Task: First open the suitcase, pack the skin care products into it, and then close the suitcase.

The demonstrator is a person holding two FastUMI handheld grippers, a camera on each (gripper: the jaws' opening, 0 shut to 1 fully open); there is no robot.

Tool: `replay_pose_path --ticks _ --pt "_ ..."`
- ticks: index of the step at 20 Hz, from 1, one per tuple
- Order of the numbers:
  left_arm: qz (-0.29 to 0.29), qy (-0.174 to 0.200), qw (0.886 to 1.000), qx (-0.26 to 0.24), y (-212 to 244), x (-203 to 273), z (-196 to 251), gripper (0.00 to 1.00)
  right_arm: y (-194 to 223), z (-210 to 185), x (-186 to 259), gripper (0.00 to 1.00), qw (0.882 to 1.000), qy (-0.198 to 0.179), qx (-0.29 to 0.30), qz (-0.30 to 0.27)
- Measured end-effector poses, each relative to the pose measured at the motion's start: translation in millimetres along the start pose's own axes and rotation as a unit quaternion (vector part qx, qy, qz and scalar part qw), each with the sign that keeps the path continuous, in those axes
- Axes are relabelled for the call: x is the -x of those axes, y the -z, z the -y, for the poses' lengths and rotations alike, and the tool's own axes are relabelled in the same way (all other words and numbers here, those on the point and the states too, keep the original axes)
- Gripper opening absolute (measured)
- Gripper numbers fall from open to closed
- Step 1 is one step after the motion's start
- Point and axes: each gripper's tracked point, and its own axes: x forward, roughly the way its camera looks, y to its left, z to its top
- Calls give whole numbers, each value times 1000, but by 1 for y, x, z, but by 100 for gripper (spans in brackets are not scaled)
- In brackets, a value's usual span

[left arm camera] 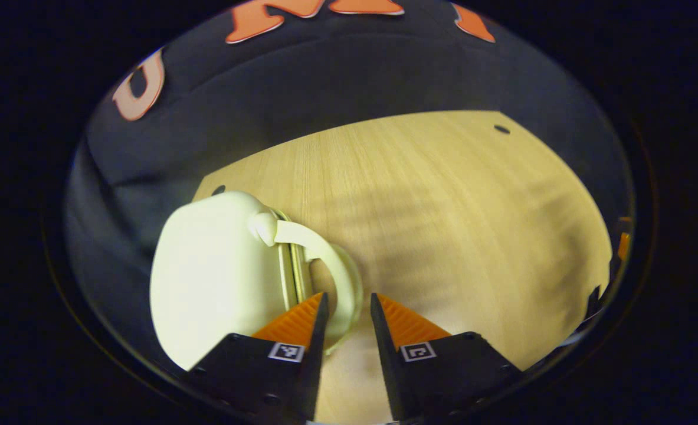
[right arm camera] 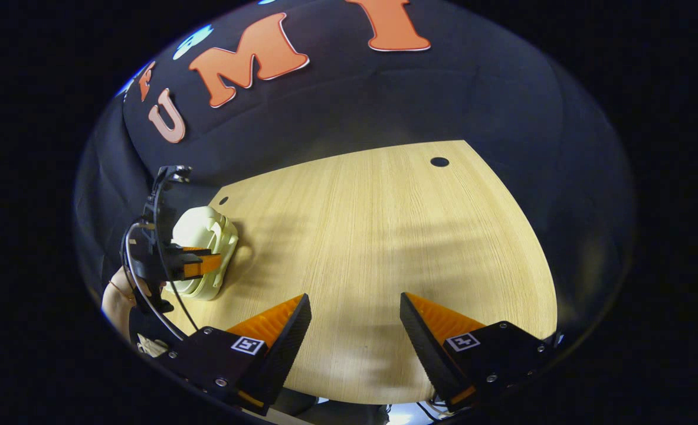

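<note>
cream suitcase (left arm camera: 213, 277) handle (left arm camera: 340, 277) between left gripper (left arm camera: 349, 310) fingers, slightly apart, right gripper (right arm camera: 354, 321) wide open

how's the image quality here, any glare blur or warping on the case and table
Left gripper view: the cream suitcase is overexposed, its shell glaring nearly white and a bit soft, and broad soft shadows band the wooden table. Right gripper view: sharper and more evenly lit, the suitcase small beside the left gripper; fisheye warping bends the table's edges into curves.
</note>
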Motion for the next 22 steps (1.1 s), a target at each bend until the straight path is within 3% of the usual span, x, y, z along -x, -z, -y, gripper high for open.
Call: replay_pose_path --ticks 1,3,4,7,10,17,18,19,20,22 --pt "24 8 999 22 -11 9 3 58 -7 -4 -1 96 1000 -1 4 5" --pt "73 18 995 59 -40 32 4 96 -20 -10 -2 96 1000 0 7 18" --pt "92 20 993 73 -53 43 4 100 -28 -13 -2 96 1000 3 8 27" --pt "171 4 979 107 -94 96 -18 99 -57 -22 4 96 997 18 22 72" --pt "274 -24 955 109 -145 153 -40 99 -94 -37 16 96 990 28 45 129" --pt "398 -2 913 84 -200 247 -74 99 -173 -93 68 95 958 28 76 275" --pt "408 -1 910 74 -203 255 -81 99 -180 -100 73 100 953 31 86 291" --pt "413 0 909 66 -203 258 -86 99 -182 -104 76 96 947 41 94 305" --pt "414 2 908 58 -201 258 -89 99 -179 -107 74 100 945 48 99 306" --pt "412 7 909 56 -193 256 -96 99 -164 -111 66 95 948 57 94 297"
